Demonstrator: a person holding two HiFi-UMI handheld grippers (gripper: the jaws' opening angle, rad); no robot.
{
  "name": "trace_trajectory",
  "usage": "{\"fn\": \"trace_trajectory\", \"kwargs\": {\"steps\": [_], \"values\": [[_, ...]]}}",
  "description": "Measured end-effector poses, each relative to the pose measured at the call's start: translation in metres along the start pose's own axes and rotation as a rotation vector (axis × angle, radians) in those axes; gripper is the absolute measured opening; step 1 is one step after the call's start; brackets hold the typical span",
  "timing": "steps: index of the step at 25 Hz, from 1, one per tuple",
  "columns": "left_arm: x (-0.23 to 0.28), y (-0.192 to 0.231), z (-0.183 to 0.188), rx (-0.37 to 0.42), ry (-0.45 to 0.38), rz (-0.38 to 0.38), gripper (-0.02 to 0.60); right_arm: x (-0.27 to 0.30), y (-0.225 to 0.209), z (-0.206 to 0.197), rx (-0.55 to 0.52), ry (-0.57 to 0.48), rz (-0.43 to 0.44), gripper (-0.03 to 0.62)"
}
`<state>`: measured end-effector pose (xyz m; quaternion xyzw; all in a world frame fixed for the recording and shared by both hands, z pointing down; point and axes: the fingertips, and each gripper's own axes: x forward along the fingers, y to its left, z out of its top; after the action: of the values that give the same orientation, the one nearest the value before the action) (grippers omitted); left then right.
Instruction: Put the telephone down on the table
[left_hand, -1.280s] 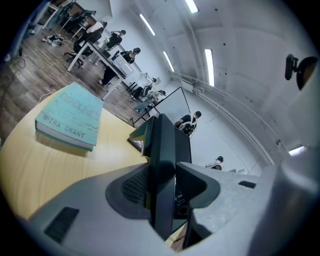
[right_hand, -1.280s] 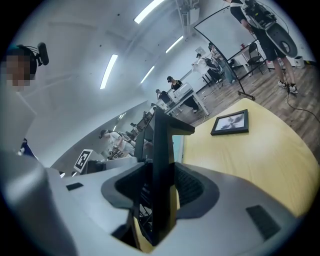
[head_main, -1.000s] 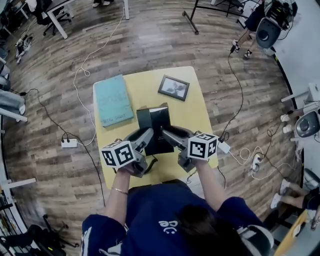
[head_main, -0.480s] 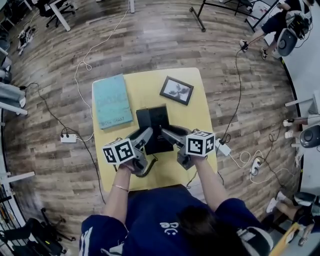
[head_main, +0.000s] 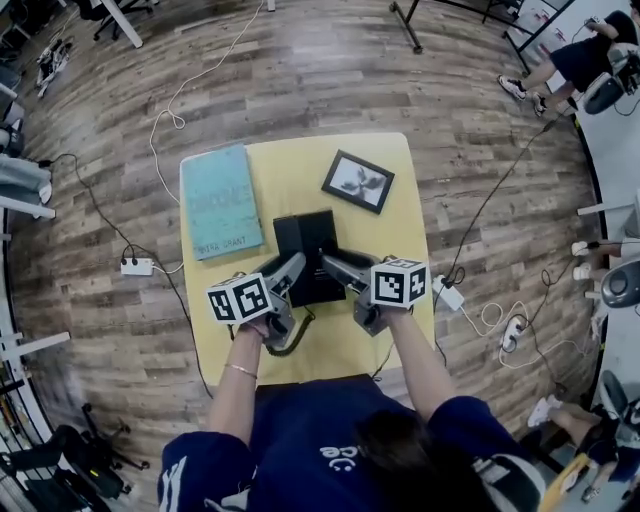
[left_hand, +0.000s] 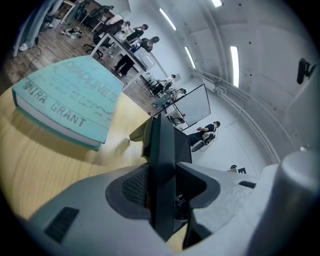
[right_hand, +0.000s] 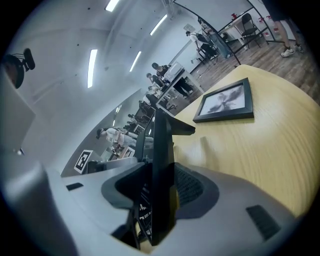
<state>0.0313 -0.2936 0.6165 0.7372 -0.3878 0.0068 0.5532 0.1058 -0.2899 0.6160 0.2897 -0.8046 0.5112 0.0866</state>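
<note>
My left gripper (head_main: 289, 269) is clamped on the left side of the flat black rectangular telephone (head_main: 311, 250). In the left gripper view, both jaws of that gripper (left_hand: 162, 192) press against the thin dark slab (left_hand: 163, 150), which stands on edge between them. My right gripper (head_main: 335, 265) mirrors this on the other side. Its jaws (right_hand: 157, 195) stand about half apart with the same black slab (right_hand: 161, 150) filling the gap, so I take it as a firm hold. Neither hand is nearer than the other; the 2 grippers meet the telephone from opposite long sides at its near end.

From that grip the telephone runs straight away from me, with its long axis pointing toward the far edge of the square yellow wooden table (head_main: 395, 240). It sits over the table's middle. Its far end seems raised, throwing a shadow on the wood, but I cannot tell whether the underside already touches anywhere.

What matters for the next move is that the table lies directly below the telephone, so I judge it wants a level descent with both hands together and no sideways travel.

The teal hardback book (head_main: 221, 200) lies near on the left, and the dark-framed picture (head_main: 358, 181) lies beyond on the right. Both are clear of the landing spot.
</note>
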Motion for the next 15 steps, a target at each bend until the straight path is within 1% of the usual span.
{"fn": "trace_trajectory", "kwargs": {"steps": [4,11,15], "values": [[0.005,0.006,-0.002,-0.013,0.004,0.011,0.164,0.004,-0.007,-0.002,0.015,0.016,0.011,0.188],[0.01,0.009,-0.001,0.007,0.023,0.023,0.164,0.009,-0.014,-0.003,0.029,0.034,0.035,0.19],[0.013,0.012,-0.005,0.0,0.038,0.008,0.164,0.01,-0.018,-0.006,0.02,0.051,0.034,0.192]]}}
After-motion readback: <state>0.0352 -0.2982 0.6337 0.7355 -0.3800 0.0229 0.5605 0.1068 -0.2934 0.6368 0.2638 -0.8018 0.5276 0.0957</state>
